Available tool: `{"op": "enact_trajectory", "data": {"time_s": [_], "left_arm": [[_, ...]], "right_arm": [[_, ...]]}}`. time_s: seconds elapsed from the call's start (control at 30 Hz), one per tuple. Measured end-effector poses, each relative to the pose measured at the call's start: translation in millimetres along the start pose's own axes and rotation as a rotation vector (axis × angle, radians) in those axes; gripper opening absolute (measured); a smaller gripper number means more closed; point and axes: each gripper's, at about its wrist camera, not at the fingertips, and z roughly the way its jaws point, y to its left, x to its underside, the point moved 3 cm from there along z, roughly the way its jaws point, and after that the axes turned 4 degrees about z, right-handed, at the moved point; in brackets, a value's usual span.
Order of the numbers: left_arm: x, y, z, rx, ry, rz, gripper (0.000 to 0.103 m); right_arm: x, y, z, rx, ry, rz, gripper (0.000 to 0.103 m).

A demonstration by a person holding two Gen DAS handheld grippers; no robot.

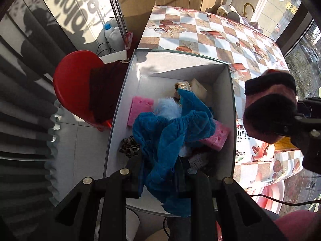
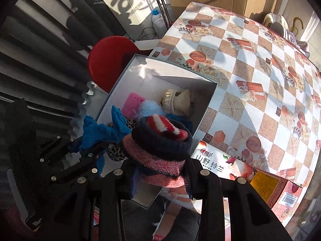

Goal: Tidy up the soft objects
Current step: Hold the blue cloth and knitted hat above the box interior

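Observation:
A white cardboard box (image 1: 230, 108) stands at the table's near left corner and shows in the right wrist view (image 2: 208, 100) too. It holds pink sponges (image 1: 140, 110), a pale blue fluffy thing (image 1: 166, 108), a leopard scrunchie (image 1: 130, 146) and beige items (image 1: 198, 88). My left gripper (image 1: 160, 172) is shut on a blue cloth (image 1: 172, 132) that hangs over the box's near edge. My right gripper (image 2: 160, 172) is shut on a rolled knit bundle (image 2: 160, 140), pink, navy and red-white striped, held above the box's right near corner; it shows in the left wrist view (image 1: 270, 104).
The table (image 2: 260, 80) has a checkered pictured cloth. A tissue pack (image 2: 220, 166) and a printed carton (image 2: 280, 196) lie right of the box. A red stool (image 1: 74, 84) with a dark cloth stands left of the table. Bottles (image 1: 112, 32) stand on the floor beyond.

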Motion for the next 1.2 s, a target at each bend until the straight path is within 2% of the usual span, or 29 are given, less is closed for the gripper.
{"op": "enact_trajectory", "data": {"time_s": [1.2], "left_arm": [[-16, 4, 26, 0.001, 0.051, -0.019, 0.024]], "right_arm": [[-15, -4, 17, 0.005, 0.024, -0.009, 0.037]]}}
